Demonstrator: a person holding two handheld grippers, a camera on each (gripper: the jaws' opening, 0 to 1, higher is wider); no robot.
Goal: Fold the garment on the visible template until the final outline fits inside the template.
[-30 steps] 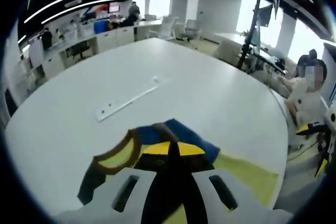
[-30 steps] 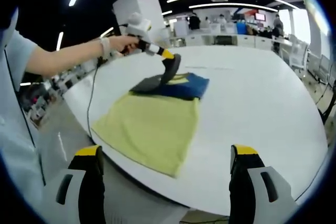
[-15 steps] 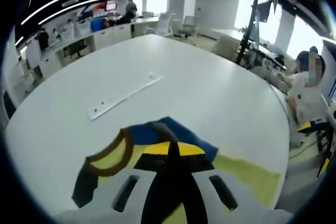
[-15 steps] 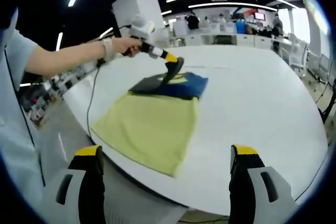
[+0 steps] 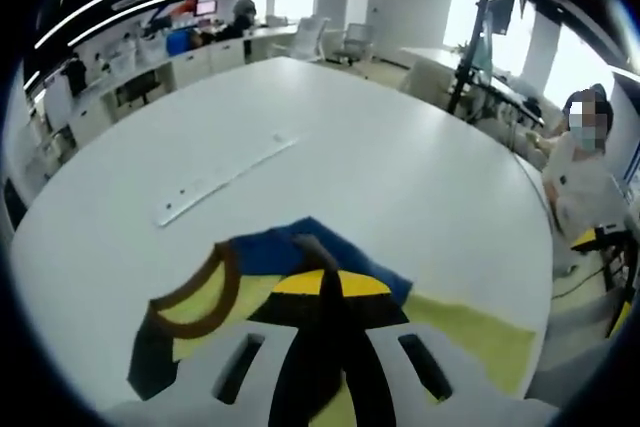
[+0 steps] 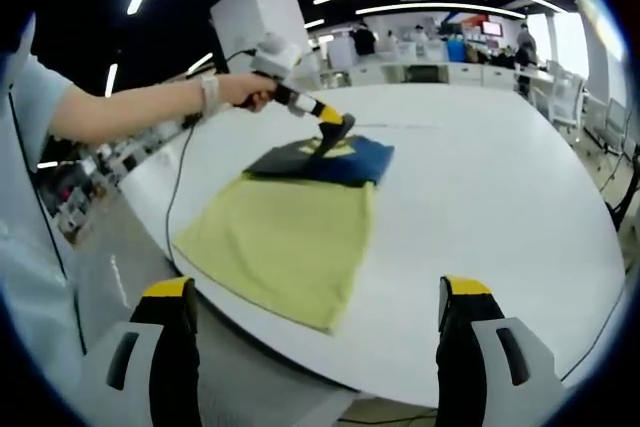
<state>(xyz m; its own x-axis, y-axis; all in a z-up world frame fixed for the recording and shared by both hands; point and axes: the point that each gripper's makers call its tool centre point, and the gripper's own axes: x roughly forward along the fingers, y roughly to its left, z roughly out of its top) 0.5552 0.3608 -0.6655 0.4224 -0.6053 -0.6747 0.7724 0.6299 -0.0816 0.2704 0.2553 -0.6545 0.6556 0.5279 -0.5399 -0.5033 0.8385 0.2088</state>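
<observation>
- Left gripper view: the left tongs (image 5: 325,292) are closed on the collar end of the shirt (image 5: 300,282), which lies on the white surface (image 5: 400,177).
- A white strip (image 5: 225,179) lies beyond the shirt.
- Right gripper view: the right tongs (image 6: 318,292) stand wide apart, holding nothing, well short of the shirt (image 6: 285,237).

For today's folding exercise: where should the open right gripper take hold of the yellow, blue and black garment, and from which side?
Probably the yellow hem corner of the yellow, blue and black garment, approached from the near table edge: the hem lies flat, free and closest to the right gripper.
</observation>
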